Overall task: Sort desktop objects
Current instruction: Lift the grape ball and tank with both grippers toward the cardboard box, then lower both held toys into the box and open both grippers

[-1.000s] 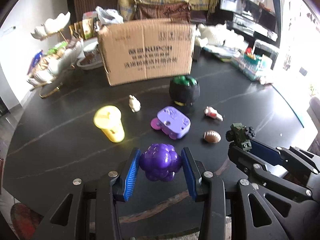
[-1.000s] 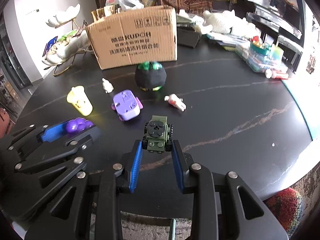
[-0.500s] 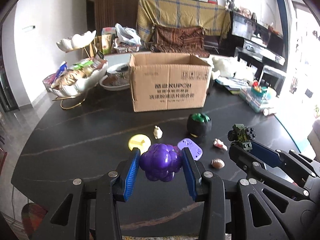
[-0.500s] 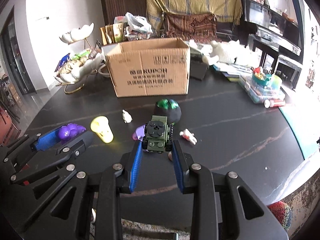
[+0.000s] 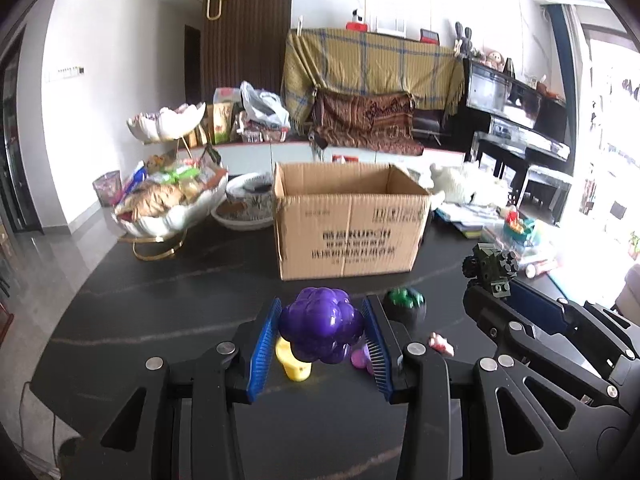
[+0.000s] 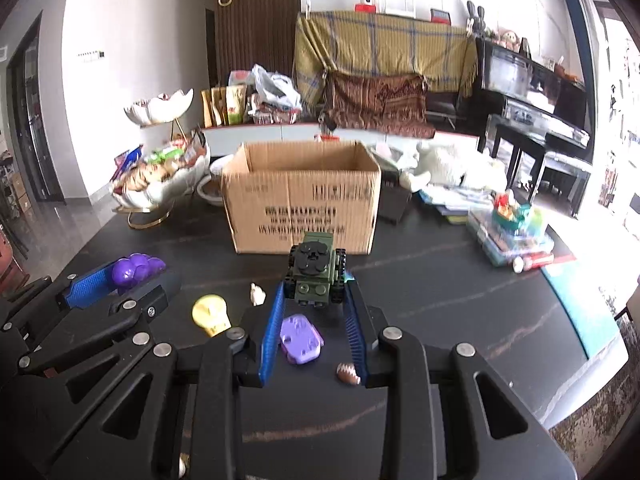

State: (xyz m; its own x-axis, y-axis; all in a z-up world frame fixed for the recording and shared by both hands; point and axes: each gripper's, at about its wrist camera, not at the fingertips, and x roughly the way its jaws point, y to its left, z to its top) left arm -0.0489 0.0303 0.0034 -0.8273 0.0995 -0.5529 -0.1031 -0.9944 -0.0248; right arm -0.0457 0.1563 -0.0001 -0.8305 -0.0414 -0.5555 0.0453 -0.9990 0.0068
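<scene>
My left gripper (image 5: pixel 320 320) is shut on a purple toy grape bunch (image 5: pixel 320 330) and holds it above the black table (image 5: pixel 160 312). My right gripper (image 6: pixel 314 296) is shut on a green toy tank (image 6: pixel 314 270), also held above the table. An open cardboard box (image 5: pixel 348 220) stands ahead of both; it also shows in the right wrist view (image 6: pixel 302 204). Below lie a yellow toy (image 6: pixel 210 314), a purple toy (image 6: pixel 300 338), a small football (image 6: pixel 348 373), a white figure (image 6: pixel 257 293), a black-green ball (image 5: pixel 404 304) and a pink figure (image 5: pixel 440 345).
A white tiered snack stand (image 5: pixel 168 200) and a bowl (image 5: pixel 248 208) stand at the back left. Books and plastic toy boxes (image 6: pixel 512 228) and a white plush (image 6: pixel 452 164) sit at the back right. The table's edge curves away on the right (image 6: pixel 592 320).
Both grippers have risen and tilted up with their toys held. The box now sits level ahead and the table toys have dropped low in both views.
</scene>
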